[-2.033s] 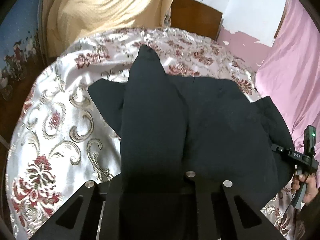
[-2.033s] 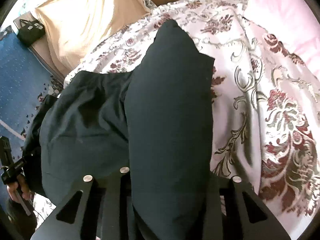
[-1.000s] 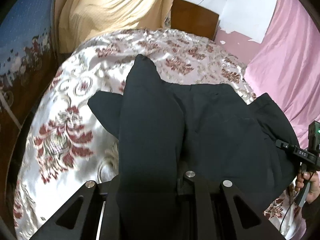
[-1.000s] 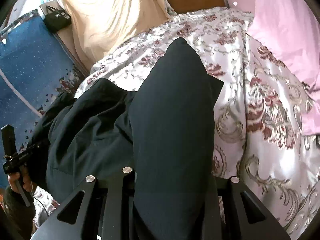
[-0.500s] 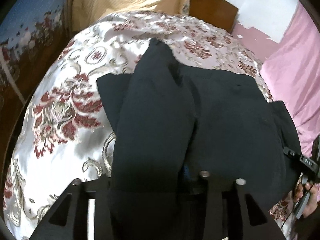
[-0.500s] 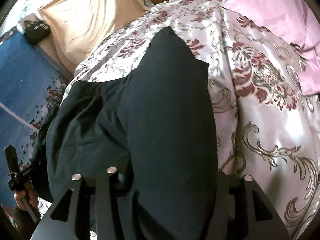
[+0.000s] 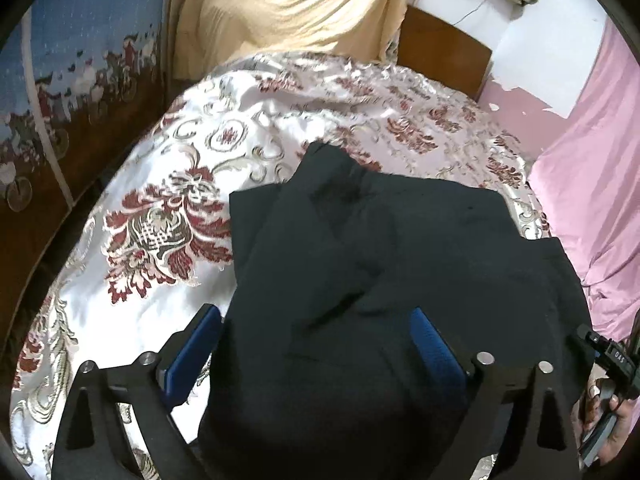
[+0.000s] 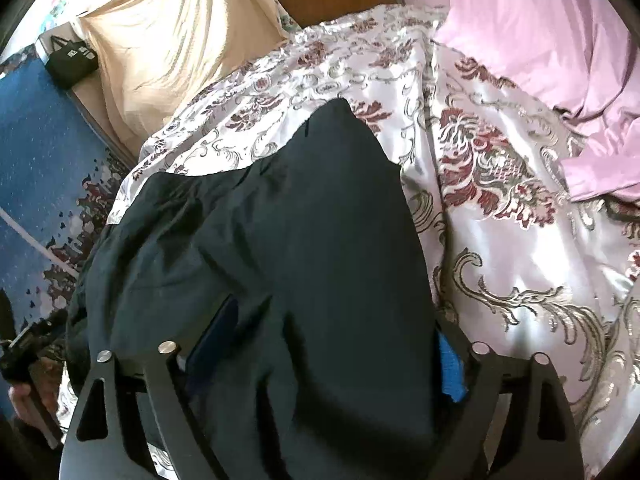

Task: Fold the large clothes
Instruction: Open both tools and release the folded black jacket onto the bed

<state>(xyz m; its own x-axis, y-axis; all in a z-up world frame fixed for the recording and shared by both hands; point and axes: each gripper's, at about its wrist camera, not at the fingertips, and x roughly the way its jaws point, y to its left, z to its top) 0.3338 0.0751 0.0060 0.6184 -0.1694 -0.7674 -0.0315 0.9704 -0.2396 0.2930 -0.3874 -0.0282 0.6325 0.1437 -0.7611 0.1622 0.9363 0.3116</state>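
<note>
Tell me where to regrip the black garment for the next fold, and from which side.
Judging by its pose: the black garment lies folded on the floral bedspread, so take the two near corners under the left gripper and right gripper, whose jaws have just been opening, pads off the cloth. Come from the near edge; the far edge ends in loose peaks.

A bed is spread with a shiny white bedspread (image 7: 168, 292) patterned with dark red flowers and pale gold scrolls, and a brown wooden headboard (image 7: 444, 52) stands at its far end. A loosely draped yellow-beige cloth (image 7: 288, 4) hangs beside the headboard, and a rumpled pink sheet (image 8: 552, 40) lies along the bedspread's other side, overlapping its edge. A blue panel (image 7: 80, 24) with small printed figures runs alongside the bed, and a small black bag (image 8: 72, 58) sits just beside the yellow-beige cloth.
</note>
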